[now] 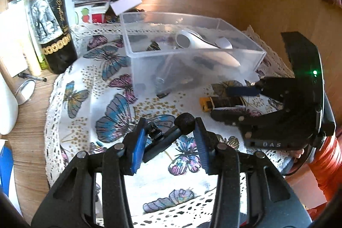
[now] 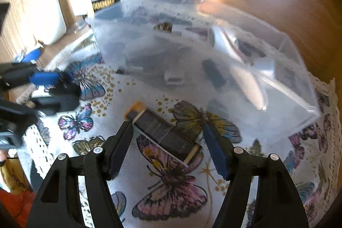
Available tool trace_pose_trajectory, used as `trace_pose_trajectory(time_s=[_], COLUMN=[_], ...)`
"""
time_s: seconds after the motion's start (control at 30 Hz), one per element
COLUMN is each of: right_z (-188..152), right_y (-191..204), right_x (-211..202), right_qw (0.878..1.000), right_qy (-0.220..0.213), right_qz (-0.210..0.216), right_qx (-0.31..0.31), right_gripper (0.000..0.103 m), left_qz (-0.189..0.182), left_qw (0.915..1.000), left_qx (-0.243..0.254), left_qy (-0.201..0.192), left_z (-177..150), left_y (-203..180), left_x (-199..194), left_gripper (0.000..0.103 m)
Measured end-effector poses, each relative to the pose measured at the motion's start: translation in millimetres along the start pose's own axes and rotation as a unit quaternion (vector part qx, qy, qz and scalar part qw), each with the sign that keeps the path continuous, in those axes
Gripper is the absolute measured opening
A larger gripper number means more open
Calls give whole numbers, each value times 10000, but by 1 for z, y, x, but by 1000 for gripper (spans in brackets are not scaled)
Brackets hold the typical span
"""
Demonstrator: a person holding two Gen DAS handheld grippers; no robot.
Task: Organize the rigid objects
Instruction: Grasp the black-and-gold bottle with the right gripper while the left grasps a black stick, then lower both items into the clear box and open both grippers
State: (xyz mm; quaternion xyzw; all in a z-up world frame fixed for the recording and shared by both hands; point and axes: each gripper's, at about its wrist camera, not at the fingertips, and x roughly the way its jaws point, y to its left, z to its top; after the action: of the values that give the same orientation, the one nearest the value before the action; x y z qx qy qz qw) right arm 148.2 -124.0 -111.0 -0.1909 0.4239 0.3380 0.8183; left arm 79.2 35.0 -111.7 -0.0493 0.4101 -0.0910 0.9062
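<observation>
My left gripper (image 1: 168, 138) is shut on a small black microphone with a foam ball tip (image 1: 171, 131), held above the butterfly cloth. My right gripper (image 2: 168, 144) is open, its jaws either side of a dark rectangular lighter with a yellow end (image 2: 162, 131) that lies on the cloth. The lighter (image 1: 222, 102) and the right gripper (image 1: 237, 104) also show in the left wrist view. A clear plastic box (image 1: 192, 55) behind holds a silver scoop-shaped object (image 1: 203, 44) and several dark items. The box also shows in the right wrist view (image 2: 203, 61).
A butterfly-print cloth with a lace edge (image 1: 89, 99) covers the wooden table. A dark wine bottle (image 1: 51, 20), papers and small boxes (image 1: 94, 1) stand at the back left. A spoon (image 1: 25, 91) and pen lie left of the cloth.
</observation>
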Motion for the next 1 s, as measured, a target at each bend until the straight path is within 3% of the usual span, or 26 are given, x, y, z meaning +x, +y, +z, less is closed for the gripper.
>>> trace_pose_trajectory(time_s=[0.07,0.1,0.33,0.73,0.77,0.93,1.0], right_z=[0,-1,-6,13,15,32,38], right_y=[0,0,4,-5,-6,-10,-12], right_x=[-3,-5,-20,-87,-91,-107,-111], right_qw=[10000,9999,9993,9869,9831,9758,9748], right_qy=[-27,-35,-336,-1526,-1805,-2153,-2136], right_qz=[57,103,38,7,133,5,-282], right_qx=[-7,37,149,517,272,385,578], right_gripper=[28,22,22,22,22,22,22], left_qz=[18,10,20,24,21,91,110], left_qw=[10000,10000,9997,9965,9962,9939,9932], left_qx=[3,2,26,149,154,228,244], left_qy=[-58,-70,-229,-819,-858,-1079,-1135], left_z=[2,2,11,49,52,73,82], left_y=[2,2,3,-13,-13,-17,-16], left_x=[-1,-2,-7,-26,-27,-33,-33], left_gripper=[43,43,43,43,43,43,43])
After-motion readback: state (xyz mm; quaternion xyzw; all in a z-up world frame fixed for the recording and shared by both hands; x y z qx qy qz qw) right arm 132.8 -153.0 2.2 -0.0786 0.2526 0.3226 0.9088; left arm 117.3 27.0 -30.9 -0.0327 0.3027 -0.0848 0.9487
